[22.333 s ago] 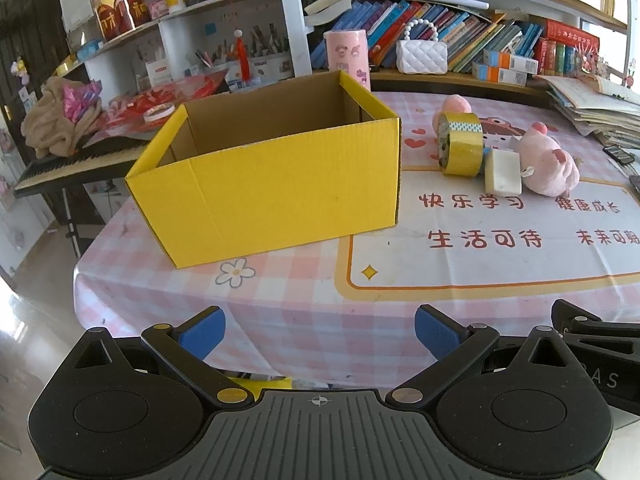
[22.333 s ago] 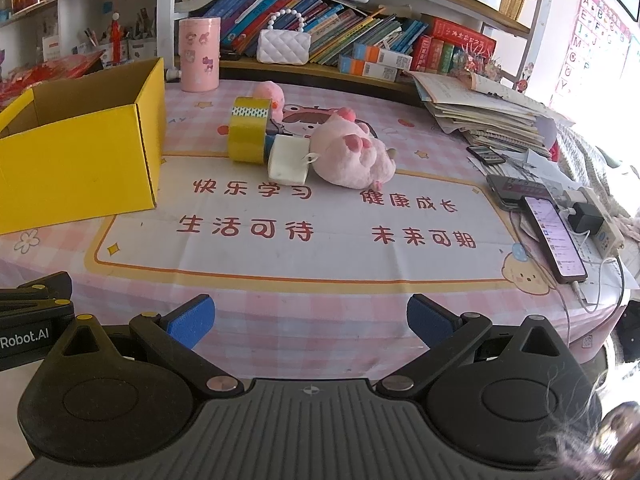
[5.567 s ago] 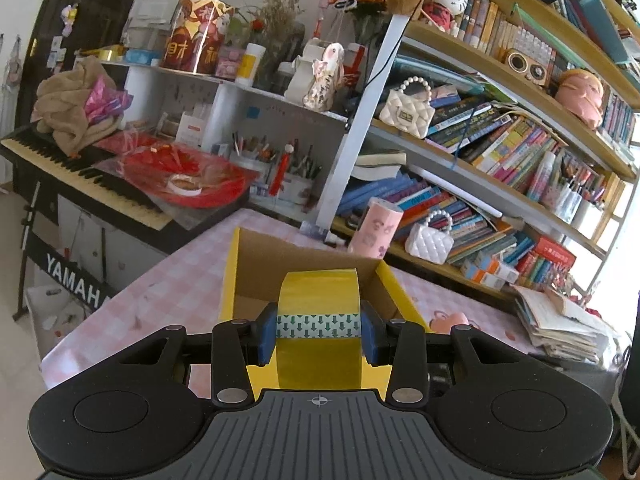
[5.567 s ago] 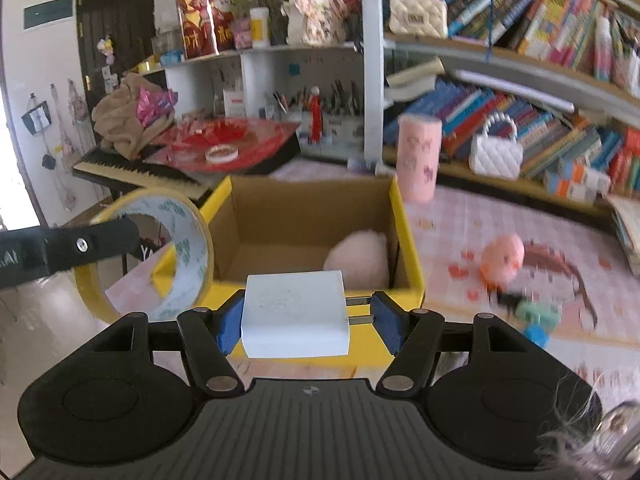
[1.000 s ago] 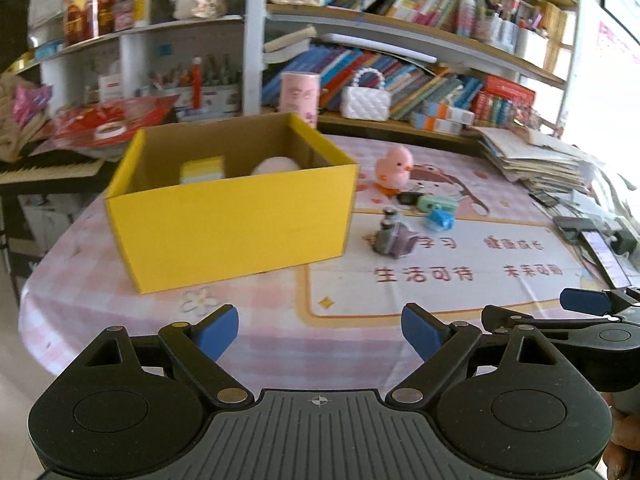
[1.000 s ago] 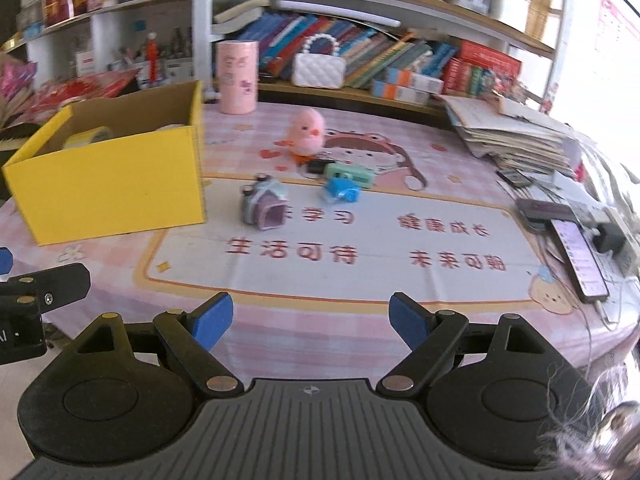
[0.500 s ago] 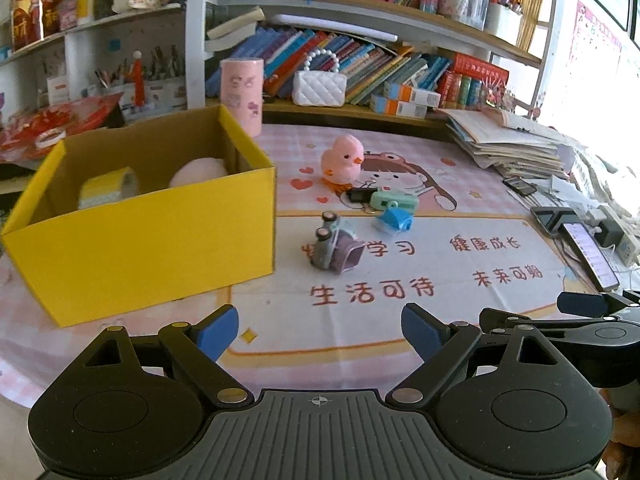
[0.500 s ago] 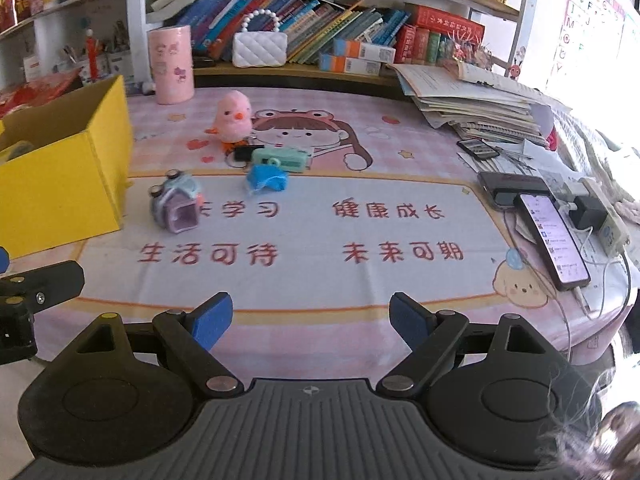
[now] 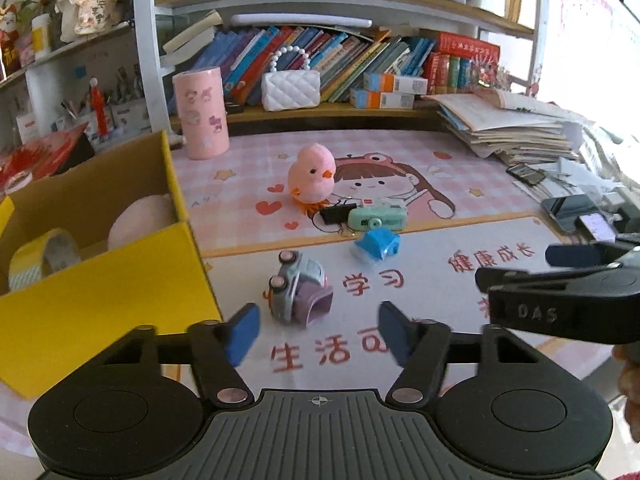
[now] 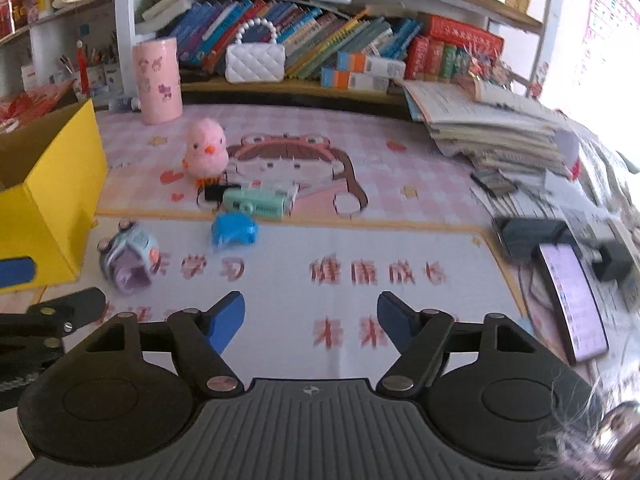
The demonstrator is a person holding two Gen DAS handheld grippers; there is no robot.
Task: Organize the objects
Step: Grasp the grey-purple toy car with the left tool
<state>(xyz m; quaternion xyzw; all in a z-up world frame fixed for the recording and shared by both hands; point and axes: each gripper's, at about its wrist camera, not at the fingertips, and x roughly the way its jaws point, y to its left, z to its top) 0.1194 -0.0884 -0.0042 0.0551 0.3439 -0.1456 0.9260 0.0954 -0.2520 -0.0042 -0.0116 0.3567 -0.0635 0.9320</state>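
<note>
On my left wrist view the left gripper has jaws apart and empty, the toy car on its side just ahead beside the yellow box, while on my right wrist view the right gripper has jaws apart and empty, the blue toy farther ahead near the pink chick.

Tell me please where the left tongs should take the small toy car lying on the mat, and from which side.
Grip the toy car across its rounded body, between the wheeled end and the purple end. It lies tipped on its side, wheels to the left, just ahead of the open left tongs. Probably come straight forward and down from the near side, the yellow box staying left.
</note>
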